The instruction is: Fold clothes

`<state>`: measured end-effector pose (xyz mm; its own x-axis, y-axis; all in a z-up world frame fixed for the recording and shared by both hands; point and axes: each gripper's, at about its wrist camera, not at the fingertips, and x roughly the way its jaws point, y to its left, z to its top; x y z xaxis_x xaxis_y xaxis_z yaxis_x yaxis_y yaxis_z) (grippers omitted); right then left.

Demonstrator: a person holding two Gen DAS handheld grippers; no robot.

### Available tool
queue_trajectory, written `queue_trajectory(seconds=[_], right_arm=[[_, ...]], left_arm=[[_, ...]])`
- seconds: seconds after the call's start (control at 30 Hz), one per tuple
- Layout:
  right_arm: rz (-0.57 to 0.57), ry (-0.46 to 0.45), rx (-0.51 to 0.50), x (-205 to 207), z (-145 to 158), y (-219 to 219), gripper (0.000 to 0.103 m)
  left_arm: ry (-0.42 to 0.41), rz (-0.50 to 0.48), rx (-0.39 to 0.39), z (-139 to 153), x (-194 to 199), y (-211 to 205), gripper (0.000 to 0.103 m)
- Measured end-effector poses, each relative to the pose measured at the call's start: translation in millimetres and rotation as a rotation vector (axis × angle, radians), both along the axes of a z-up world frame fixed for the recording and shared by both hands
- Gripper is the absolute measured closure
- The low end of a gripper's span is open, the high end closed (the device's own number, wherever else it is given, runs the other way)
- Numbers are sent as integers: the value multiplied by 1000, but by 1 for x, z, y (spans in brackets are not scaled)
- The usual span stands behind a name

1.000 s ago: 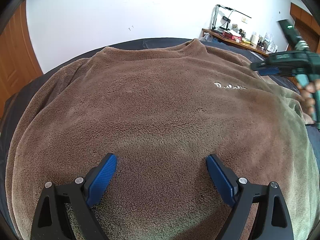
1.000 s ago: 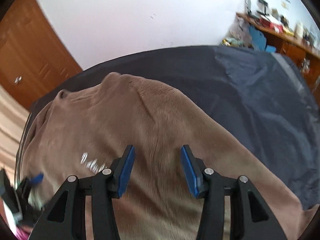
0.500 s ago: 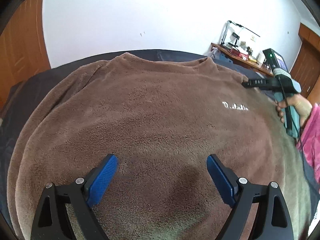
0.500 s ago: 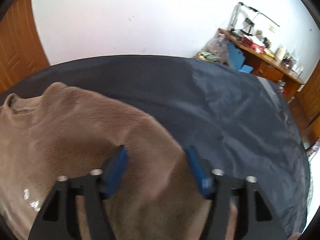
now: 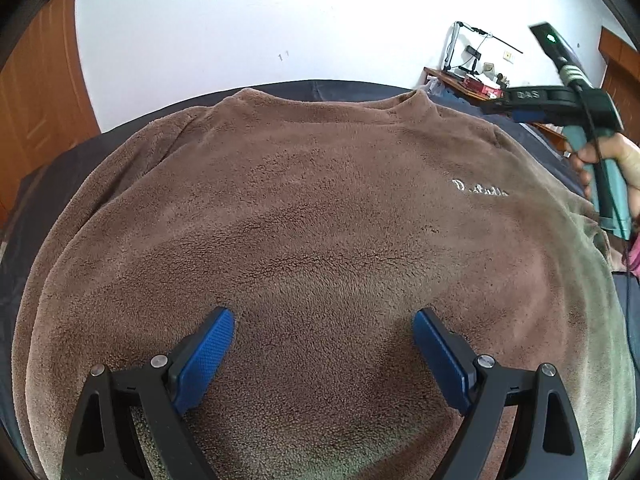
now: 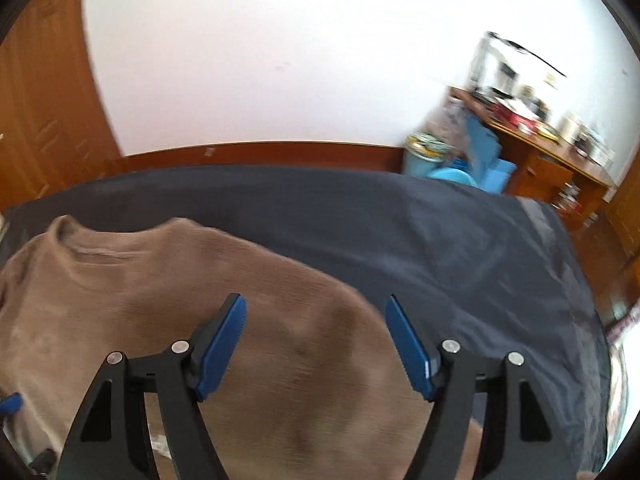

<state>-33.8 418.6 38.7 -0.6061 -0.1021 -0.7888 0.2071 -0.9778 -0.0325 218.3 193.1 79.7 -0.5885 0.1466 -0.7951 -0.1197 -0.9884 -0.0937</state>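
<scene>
A brown fleece sweatshirt [image 5: 320,216] lies spread flat, front up, on a dark bed cover [image 5: 64,168], with small white lettering [image 5: 480,189] on its chest. My left gripper [image 5: 323,320] hovers open over the lower middle of the sweatshirt, nothing between its blue pads. In the right wrist view my right gripper [image 6: 316,306] stands open above the sweatshirt's [image 6: 160,312] shoulder edge, near the collar [image 6: 80,236]. The left wrist view shows the right gripper's body at the far right, held in a hand [image 5: 616,160] above the cloth.
The dark bed cover [image 6: 460,248] stretches bare to the right of the sweatshirt. A wooden desk [image 6: 552,160] with clutter stands at the back right, a blue bin [image 6: 420,156] beside it. A wooden door [image 5: 36,92] is at the left, a white wall behind.
My right gripper has swung rightward and lifted, and its jaws have opened wider. The left gripper has stayed open over the sweatshirt, with only a small shift of view.
</scene>
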Motion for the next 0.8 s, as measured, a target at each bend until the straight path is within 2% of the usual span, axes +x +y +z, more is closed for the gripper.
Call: queue_trajectory(seconds=[0.13,0.23,0.3,0.47,0.6,0.8], right_arm=[[60,-69,-58,-16,-22,-22,27],[37,-118,-70,-28,-42,-26,28],[24,-94,-28,-33,-48,-26,28],[19,-82,5,-46,-51,-27,28],[23,-66,7,-37,-48,-28,27],[5,-43,-23,26,-25,15,27]], left_arm=[[-2,-6,-9,-1,0,1,11],[-2,-9,-12,-1,2,2,11],[-3,-8,-10,-1,3,2,11],[-4,-9,-17,-1,5,1,11],[-4,-8,-19,-2,6,4,11],[-4,-10,-19,-2,5,4,11]])
